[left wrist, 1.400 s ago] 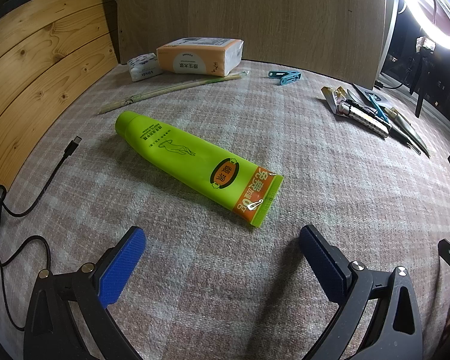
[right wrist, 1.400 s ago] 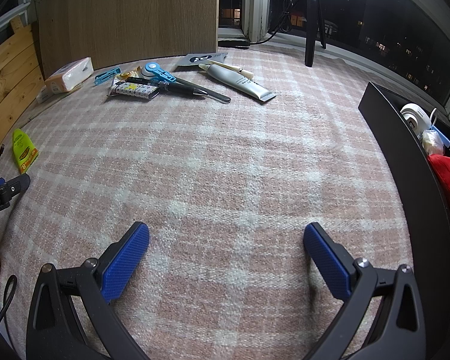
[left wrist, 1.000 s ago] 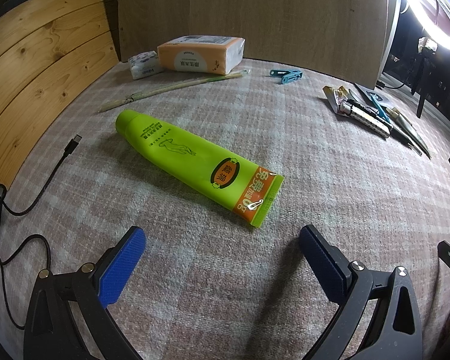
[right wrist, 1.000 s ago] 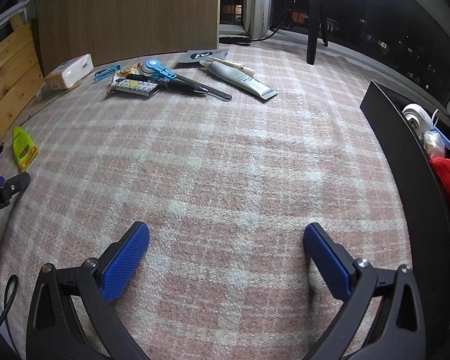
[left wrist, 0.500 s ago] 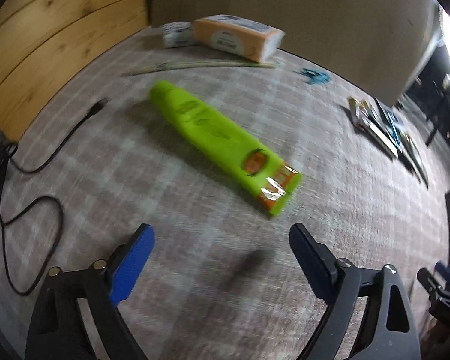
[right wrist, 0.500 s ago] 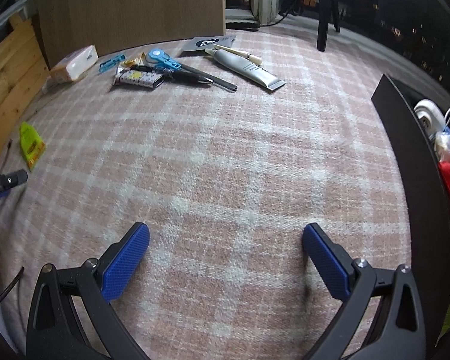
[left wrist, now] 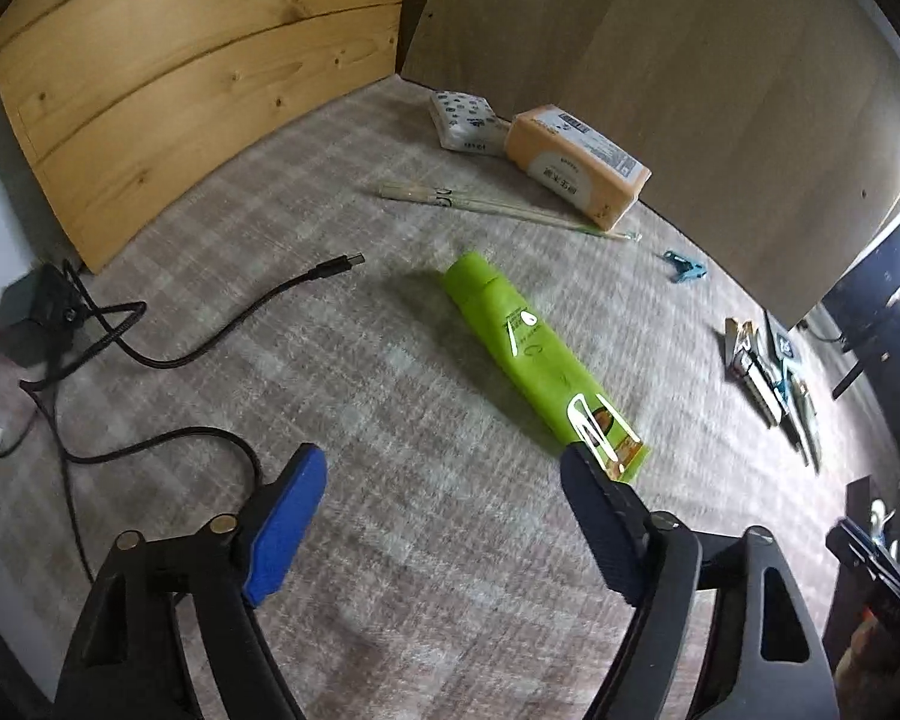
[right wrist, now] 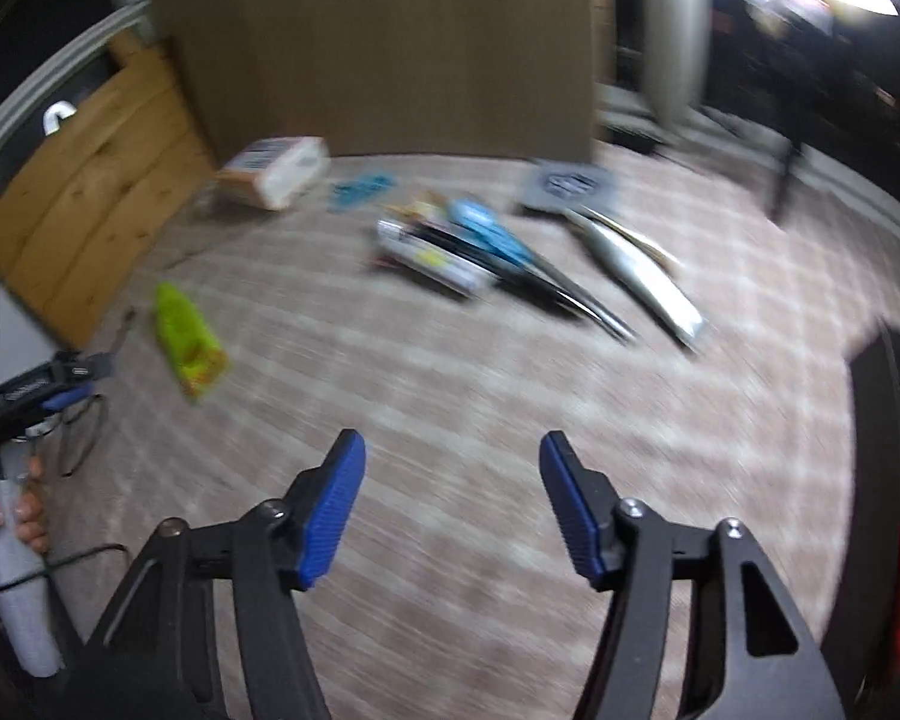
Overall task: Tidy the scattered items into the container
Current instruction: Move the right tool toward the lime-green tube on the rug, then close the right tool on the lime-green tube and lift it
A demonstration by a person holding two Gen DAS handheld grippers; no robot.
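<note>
A lime green tube (left wrist: pixel 528 348) lies on the checked cloth, its crimped end right by my left gripper's right finger. My left gripper (left wrist: pixel 444 480) is open and empty, above the cloth beside the tube. The tube also shows in the blurred right wrist view (right wrist: pixel 186 336). My right gripper (right wrist: pixel 453 468) is open and empty over bare cloth. A pile of pens, a blue tool and a snack bar (right wrist: pixel 462 252) and a silver tube (right wrist: pixel 636 270) lie ahead of it. The black container (right wrist: pixel 870 450) stands at the right edge.
An orange tissue pack (left wrist: pixel 576 165) and a small white pack (left wrist: pixel 465 120) lie by the back boards. Wrapped chopsticks (left wrist: pixel 498 207) and a blue clip (left wrist: pixel 684 267) lie near them. A black USB cable (left wrist: pixel 222 330) and charger (left wrist: pixel 30 312) are at left.
Both grippers have lifted and swung left. The left view now shows the cable and charger, with the tube nearer its right finger. The right gripper's fingers stand closer together and its view is blurred.
</note>
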